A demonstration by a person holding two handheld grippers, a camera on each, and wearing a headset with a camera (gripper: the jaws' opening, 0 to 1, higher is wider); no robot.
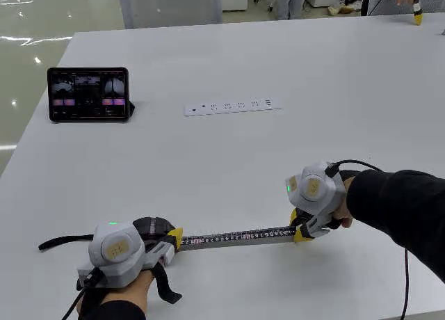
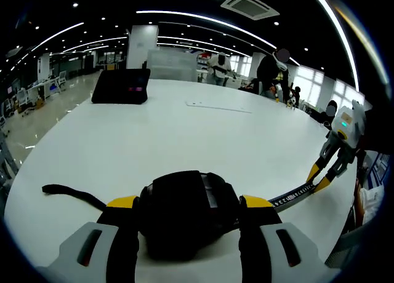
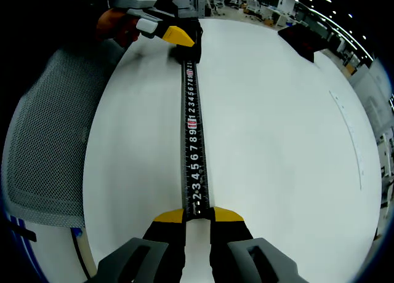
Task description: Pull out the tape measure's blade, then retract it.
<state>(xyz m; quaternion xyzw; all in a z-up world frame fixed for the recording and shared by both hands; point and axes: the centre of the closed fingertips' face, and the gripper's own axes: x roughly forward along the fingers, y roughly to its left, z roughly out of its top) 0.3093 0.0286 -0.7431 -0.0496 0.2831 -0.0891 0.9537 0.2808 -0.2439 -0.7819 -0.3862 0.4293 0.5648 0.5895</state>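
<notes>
In the head view the tape measure's case (image 1: 154,229) sits on the white table (image 1: 278,146) near its front edge, clamped in the left gripper (image 1: 172,239). The blade (image 1: 236,237) runs flat along the table to the right gripper (image 1: 300,234), whose yellow tips pinch its far end. A tablet (image 1: 88,94) and a power strip (image 1: 233,106) lie well apart, toward the far side. I judge the pull-out to be about done, with the retract to come. To do it well, the right gripper should walk the blade back in line with the case mouth, low and straight. It should not let go and leave the blade to whip home, and the left gripper should pin the case so it cannot twist or skid. In the left gripper view the jaws are drawn in to the width of the case, with a yellow pad on each flank. The case is black, rounded and bulky, and a black strap (image 2: 68,192) trails from it across the table. The blade leaves the case on the side toward the right gripper. In the right gripper view the jaws are nearly closed, gripping the blade's tip. The blade is dark with pale numerals and a few red marks, and it lies straight, with no kink that I can see, all the way to the case.
</notes>
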